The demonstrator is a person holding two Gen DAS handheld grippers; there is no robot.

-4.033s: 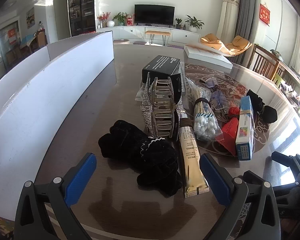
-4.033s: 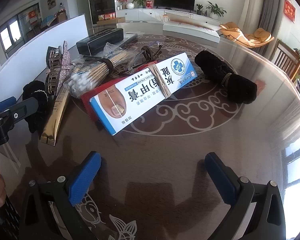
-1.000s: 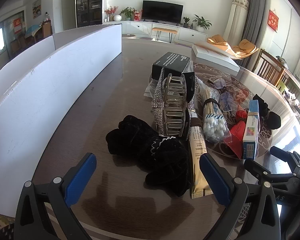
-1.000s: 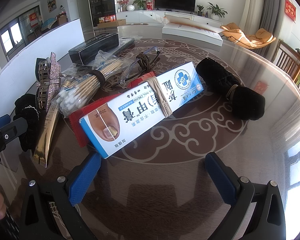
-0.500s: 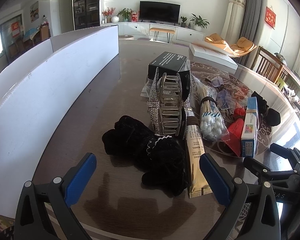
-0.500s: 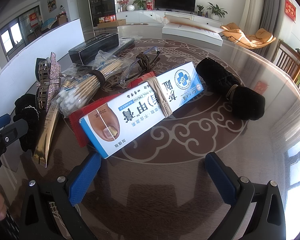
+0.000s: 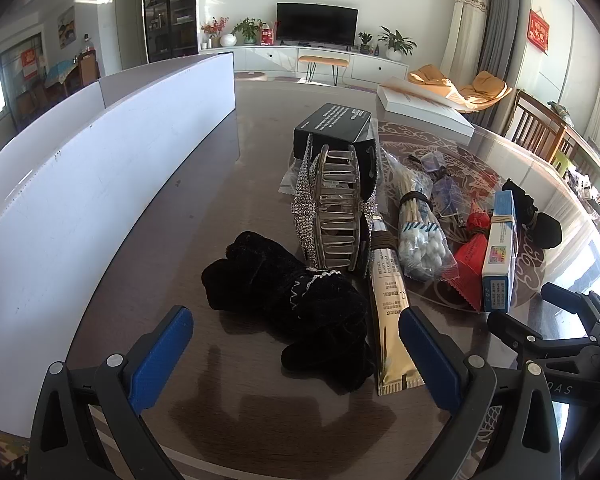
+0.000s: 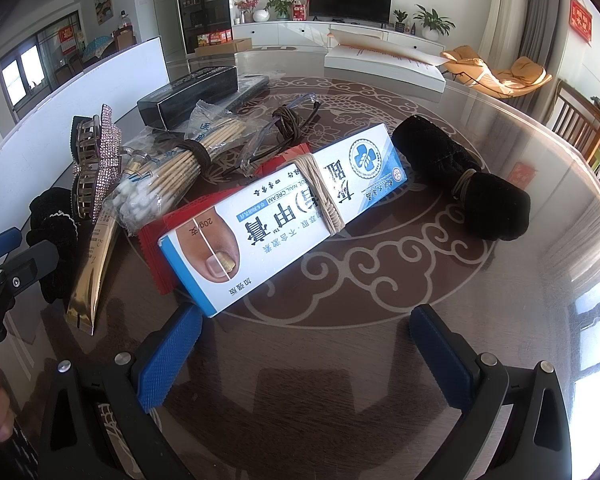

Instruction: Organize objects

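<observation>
**Both grippers spread wide over a cluttered table**

The left gripper (image 7: 296, 344) and right gripper (image 8: 306, 344) are released, holding nothing. A clear bag of cotton swabs (image 8: 168, 176), banded, lies just left of the nail cream box (image 8: 284, 216). That box lies across a red packet (image 8: 160, 256), long axis running from near-left to far-right. The gold tube (image 7: 390, 312) points lengthwise away from the left gripper, beside the black scrunchie (image 7: 292, 300).

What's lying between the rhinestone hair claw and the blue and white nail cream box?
In the left wrist view, the gold tube and bagged cotton swabs lie between the hair claw and nail cream box, plus a red packet.
</observation>
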